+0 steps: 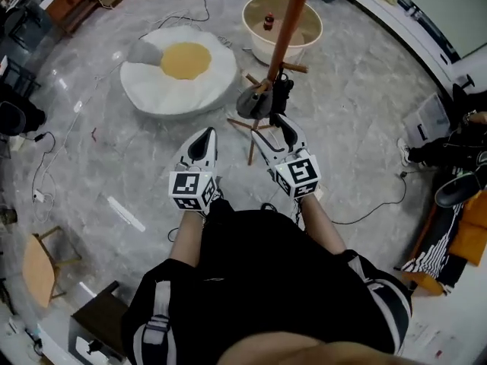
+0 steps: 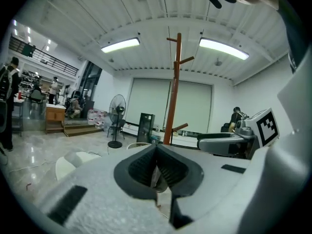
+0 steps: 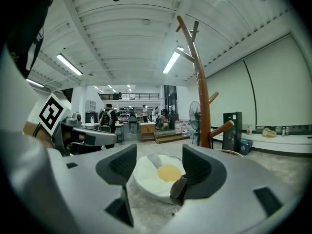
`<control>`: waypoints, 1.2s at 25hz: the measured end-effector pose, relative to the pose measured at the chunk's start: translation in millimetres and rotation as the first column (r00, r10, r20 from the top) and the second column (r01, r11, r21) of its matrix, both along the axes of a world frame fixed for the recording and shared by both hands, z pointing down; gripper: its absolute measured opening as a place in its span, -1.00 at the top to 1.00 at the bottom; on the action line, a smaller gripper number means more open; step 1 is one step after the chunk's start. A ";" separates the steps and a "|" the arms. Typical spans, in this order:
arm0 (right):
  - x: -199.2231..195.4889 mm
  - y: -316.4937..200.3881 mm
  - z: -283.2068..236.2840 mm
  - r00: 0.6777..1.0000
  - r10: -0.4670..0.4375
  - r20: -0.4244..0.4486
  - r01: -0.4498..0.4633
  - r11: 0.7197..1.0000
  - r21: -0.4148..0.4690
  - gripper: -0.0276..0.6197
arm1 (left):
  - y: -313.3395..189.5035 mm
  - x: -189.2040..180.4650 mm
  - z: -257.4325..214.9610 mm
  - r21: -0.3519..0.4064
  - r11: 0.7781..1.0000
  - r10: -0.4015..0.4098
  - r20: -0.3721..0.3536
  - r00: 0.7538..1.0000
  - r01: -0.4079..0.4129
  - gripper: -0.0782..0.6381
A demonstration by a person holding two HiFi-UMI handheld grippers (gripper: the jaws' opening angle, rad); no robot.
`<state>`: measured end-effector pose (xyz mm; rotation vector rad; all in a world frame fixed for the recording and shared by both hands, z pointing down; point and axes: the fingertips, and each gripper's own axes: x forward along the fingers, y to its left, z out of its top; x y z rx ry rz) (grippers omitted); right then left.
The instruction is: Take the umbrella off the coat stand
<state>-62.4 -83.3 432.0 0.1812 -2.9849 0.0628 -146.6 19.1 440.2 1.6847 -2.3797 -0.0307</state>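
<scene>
The brown wooden coat stand (image 1: 288, 29) rises just ahead of me, and both gripper views show its pole (image 2: 172, 106) (image 3: 201, 96). A folded dark grey umbrella (image 1: 256, 101) with a black handle hangs low on it, just above the splayed legs. My right gripper (image 1: 275, 119) is open right beside the umbrella. In the right gripper view (image 3: 160, 162) the umbrella's grey end (image 3: 178, 190) shows against the inner side of the right-hand jaw, not clamped. My left gripper (image 1: 207, 133) is shut (image 2: 156, 147) on nothing, a little left of the stand.
A fried-egg-shaped cushion (image 1: 179, 71) lies on the grey floor to the left. A beige tub (image 1: 308, 29) stands behind the stand. Cables trail over the floor; bags and shoes (image 1: 456, 158) sit right, a wooden stool (image 1: 38, 268) bottom left. People stand far back.
</scene>
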 end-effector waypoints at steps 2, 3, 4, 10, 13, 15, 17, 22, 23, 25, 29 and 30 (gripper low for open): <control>2.4 -5.9 4.0 0.995 0.097 -0.015 -0.098 0.995 -0.008 0.00 | -10.0 -8.3 3.4 -0.012 0.996 0.089 -0.009 0.996 -0.089 0.79; 3.6 -8.2 6.9 0.990 0.141 -0.024 -0.141 0.990 -0.012 0.00 | -14.1 -12.0 5.9 -0.017 0.992 0.128 -0.013 0.992 -0.128 0.79; 4.5 -10.5 10.4 0.983 0.178 -0.034 -0.179 0.984 -0.015 0.00 | -17.7 -15.7 8.6 -0.022 0.987 0.160 -0.018 0.987 -0.160 0.79; 19.8 -27.7 30.2 0.921 0.382 -0.076 -0.385 0.922 -0.029 0.01 | -37.7 -25.8 31.8 -0.066 0.945 0.317 -0.056 0.947 -0.320 0.79; 30.5 -30.4 48.2 0.883 0.455 -0.112 -0.461 0.886 -0.039 0.01 | -47.2 -25.5 48.7 -0.088 0.918 0.380 -0.085 0.921 -0.386 0.79; 33.8 -34.6 60.7 0.866 0.481 -0.137 -0.491 0.870 -0.043 0.01 | -55.1 -25.3 59.7 -0.102 0.904 0.406 -0.099 0.908 -0.415 0.79; 34.5 -42.5 70.7 0.854 0.496 -0.157 -0.508 0.860 -0.045 0.01 | -66.4 -27.1 70.1 -0.122 0.893 0.423 -0.102 0.900 -0.433 0.79; 31.6 -69.0 88.4 0.846 0.501 -0.181 -0.516 0.855 -0.047 0.01 | -97.4 -36.5 89.1 -0.162 0.882 0.431 -0.098 0.897 -0.442 0.79; 29.4 -76.0 91.5 0.847 0.498 -0.184 -0.514 0.856 -0.049 0.01 | -104.0 -38.7 91.4 -0.166 0.883 0.429 -0.098 0.898 -0.439 0.79; 24.7 -90.2 98.0 0.850 0.489 -0.194 -0.507 0.860 -0.053 0.01 | -116.1 -42.3 97.0 -0.176 0.885 0.419 -0.102 0.902 -0.431 0.79; 18.4 -111.4 108.1 0.861 0.463 -0.210 -0.485 0.872 -0.068 0.01 | -127.4 -44.5 112.5 -0.215 0.889 0.387 -0.119 0.914 -0.404 0.79; 15.9 -116.6 109.6 0.865 0.455 -0.212 -0.479 0.875 -0.072 0.02 | -129.3 -45.8 115.6 -0.224 0.890 0.377 -0.124 0.918 -0.396 0.79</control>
